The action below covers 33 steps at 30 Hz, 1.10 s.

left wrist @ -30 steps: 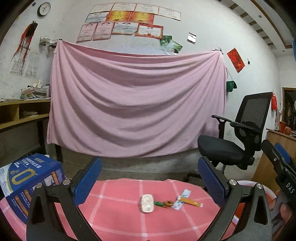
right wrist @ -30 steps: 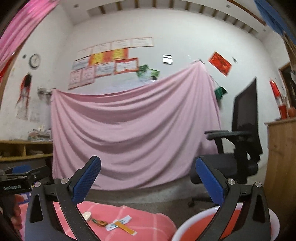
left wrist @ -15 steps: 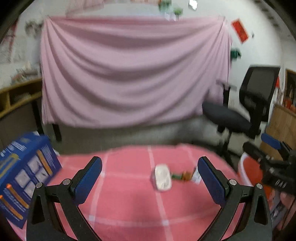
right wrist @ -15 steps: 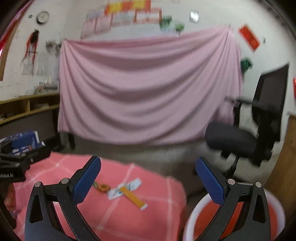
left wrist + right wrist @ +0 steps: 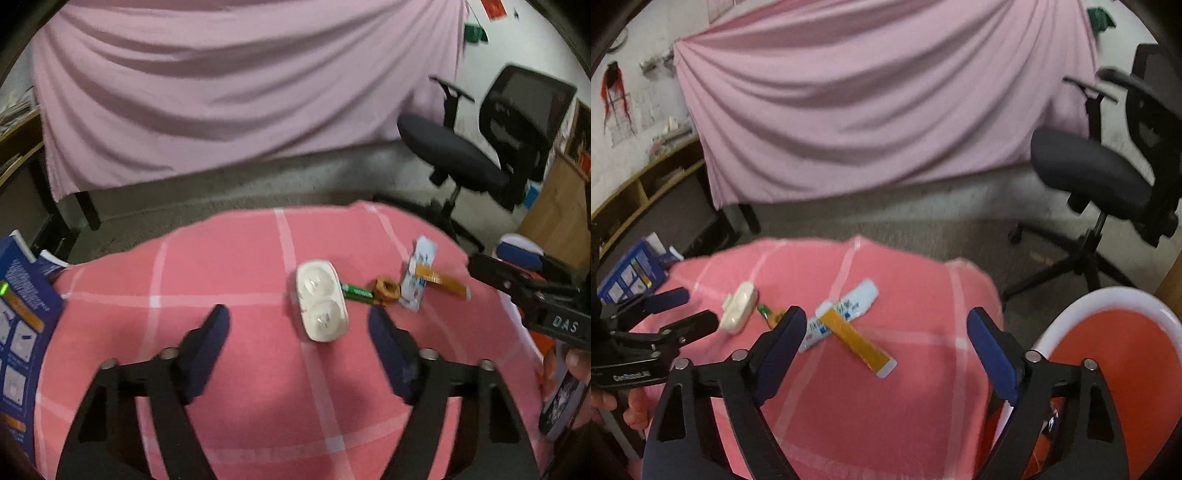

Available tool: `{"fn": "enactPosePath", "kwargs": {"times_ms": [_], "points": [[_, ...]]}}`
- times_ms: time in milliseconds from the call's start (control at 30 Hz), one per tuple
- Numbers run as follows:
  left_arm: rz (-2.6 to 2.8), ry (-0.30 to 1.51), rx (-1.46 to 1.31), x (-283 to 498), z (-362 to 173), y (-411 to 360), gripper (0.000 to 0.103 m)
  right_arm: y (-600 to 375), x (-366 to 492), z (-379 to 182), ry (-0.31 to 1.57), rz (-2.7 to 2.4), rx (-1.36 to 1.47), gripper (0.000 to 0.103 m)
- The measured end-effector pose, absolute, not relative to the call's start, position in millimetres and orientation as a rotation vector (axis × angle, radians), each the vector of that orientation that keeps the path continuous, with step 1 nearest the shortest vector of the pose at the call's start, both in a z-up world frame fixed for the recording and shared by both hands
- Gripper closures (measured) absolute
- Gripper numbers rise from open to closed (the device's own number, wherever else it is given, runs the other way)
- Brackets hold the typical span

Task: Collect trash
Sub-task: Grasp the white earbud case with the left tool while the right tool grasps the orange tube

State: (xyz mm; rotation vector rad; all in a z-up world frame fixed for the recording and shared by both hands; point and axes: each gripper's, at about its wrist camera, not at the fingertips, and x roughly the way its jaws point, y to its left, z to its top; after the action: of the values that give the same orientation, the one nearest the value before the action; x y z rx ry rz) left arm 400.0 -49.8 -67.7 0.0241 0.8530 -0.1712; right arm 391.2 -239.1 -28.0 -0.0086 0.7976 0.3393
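Trash lies on a pink checked tablecloth (image 5: 229, 280): a white two-cup plastic tray (image 5: 321, 310), a green battery (image 5: 356, 292), a brown ring (image 5: 387, 290), a white-blue wrapper (image 5: 417, 277) and an orange-yellow stick packet (image 5: 855, 338). My left gripper (image 5: 299, 325) is open and empty, just short of the white tray. My right gripper (image 5: 886, 332) is open and empty, hovering over the stick packet and wrapper (image 5: 846, 310). The tray (image 5: 738, 306) shows at the left in the right wrist view. A red bin with a white rim (image 5: 1108, 302) stands right of the table.
A blue box (image 5: 18, 314) stands at the table's left edge. A black office chair (image 5: 1100, 181) is on the floor behind right. A pink cloth (image 5: 240, 81) hangs across the back. Wooden shelves (image 5: 646, 181) run along the left wall.
Both grippers have tilted down and moved forward over the table. The trash now sits close to their open fingers.
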Motion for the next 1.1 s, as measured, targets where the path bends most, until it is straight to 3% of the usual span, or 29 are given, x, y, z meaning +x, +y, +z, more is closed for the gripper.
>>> {"fn": "enactPosePath", "kwargs": {"times_ms": [100, 433, 533, 567, 667, 700, 1100], "points": [[-0.200, 0.888, 0.036, 406, -73, -55, 0.049, -231, 396, -35, 0.852, 0.359, -0.044, 0.029], [-0.184, 0.959, 0.032, 418, -84, -52, 0.062, -214, 404, -54, 0.972, 0.362, -0.154, 0.046], [-0.183, 0.956, 0.018, 417, -83, -49, 0.072, -208, 402, -54, 0.964, 0.369, -0.188, 0.059], [-0.186, 0.955, 0.017, 417, -83, -49, 0.076, -206, 400, -53, 0.960, 0.379, -0.197, 0.069], [-0.188, 0.948, 0.031, 416, -83, -50, 0.079, -201, 397, -53, 0.954, 0.422, -0.225, 0.088], [-0.188, 0.945, 0.040, 415, -83, -51, 0.079, -199, 396, -53, 0.952, 0.427, -0.234, 0.091], [-0.229, 0.837, 0.015, 399, -69, -53, 0.080, -198, 378, -36, 0.822, 0.387, -0.265, 0.091]]}}
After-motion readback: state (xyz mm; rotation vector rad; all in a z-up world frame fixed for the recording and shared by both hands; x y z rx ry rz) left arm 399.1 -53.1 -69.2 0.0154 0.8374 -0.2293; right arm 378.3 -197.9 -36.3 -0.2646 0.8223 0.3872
